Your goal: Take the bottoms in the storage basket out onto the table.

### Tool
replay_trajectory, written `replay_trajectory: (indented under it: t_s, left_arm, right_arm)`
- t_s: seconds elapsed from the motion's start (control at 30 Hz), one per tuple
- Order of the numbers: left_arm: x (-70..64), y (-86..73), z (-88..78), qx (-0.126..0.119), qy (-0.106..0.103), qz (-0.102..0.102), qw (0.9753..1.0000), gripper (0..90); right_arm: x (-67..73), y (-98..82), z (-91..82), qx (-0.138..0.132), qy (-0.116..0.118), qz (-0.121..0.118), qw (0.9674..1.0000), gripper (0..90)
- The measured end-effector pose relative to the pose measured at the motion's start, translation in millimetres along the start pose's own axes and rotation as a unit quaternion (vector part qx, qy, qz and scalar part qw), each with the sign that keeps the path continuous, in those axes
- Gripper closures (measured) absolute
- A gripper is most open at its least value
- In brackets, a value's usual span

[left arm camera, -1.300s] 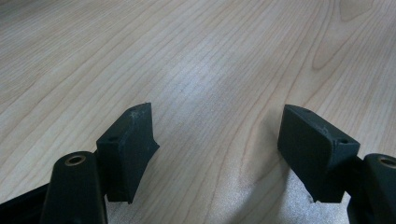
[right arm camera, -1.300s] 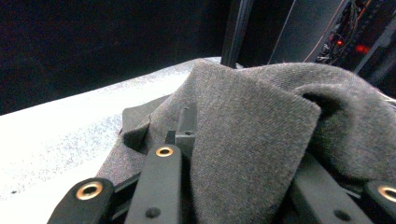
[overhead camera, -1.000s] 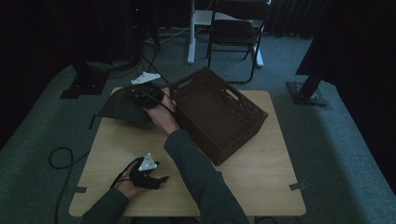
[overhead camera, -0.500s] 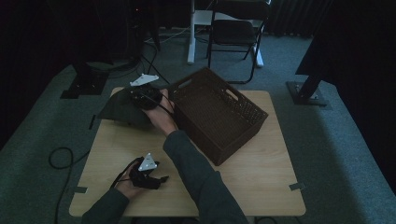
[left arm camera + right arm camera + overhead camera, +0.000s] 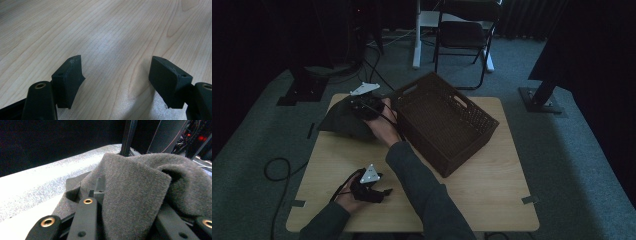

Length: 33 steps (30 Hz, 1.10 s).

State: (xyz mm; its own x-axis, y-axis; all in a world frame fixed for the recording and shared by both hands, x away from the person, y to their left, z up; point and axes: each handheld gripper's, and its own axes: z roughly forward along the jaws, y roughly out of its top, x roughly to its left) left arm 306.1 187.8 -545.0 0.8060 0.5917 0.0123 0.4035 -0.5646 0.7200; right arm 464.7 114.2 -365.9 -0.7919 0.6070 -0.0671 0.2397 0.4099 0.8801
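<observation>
Cloth (image 5: 140, 195) pinched in closed right gripper (image 5: 366, 106), just left of basket (image 5: 447, 122); left gripper (image 5: 115, 82) wide open, empty, nearer the person.

dim lab: carpet floor (image 5: 562, 150), stand bases (image 5: 544, 97), folding chair (image 5: 462, 35)

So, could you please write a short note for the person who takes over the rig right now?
Right gripper: shut on the dark grey cloth, at the table's far left corner.
Left gripper: open, nothing between the jaws, resting low over the bare wooden table near the front edge.
Brown basket: beside the cloth, on its right, nothing visible inside.
Done: cloth gripped.
Left: probably lift the cloth into the basket; the cloth is not yet in it.
</observation>
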Motion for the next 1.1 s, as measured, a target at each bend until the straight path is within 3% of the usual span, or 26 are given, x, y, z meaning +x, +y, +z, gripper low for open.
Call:
replay_trajectory:
  t_s: [1.1]
  left_arm:
    - [-0.1,-0.1,0.0,-0.001,0.000,-0.001,1.0000,27.5]
  right_arm:
    - [-3.9,-24.8,17.0,0.028,0.001,0.018,0.9994,71.5]
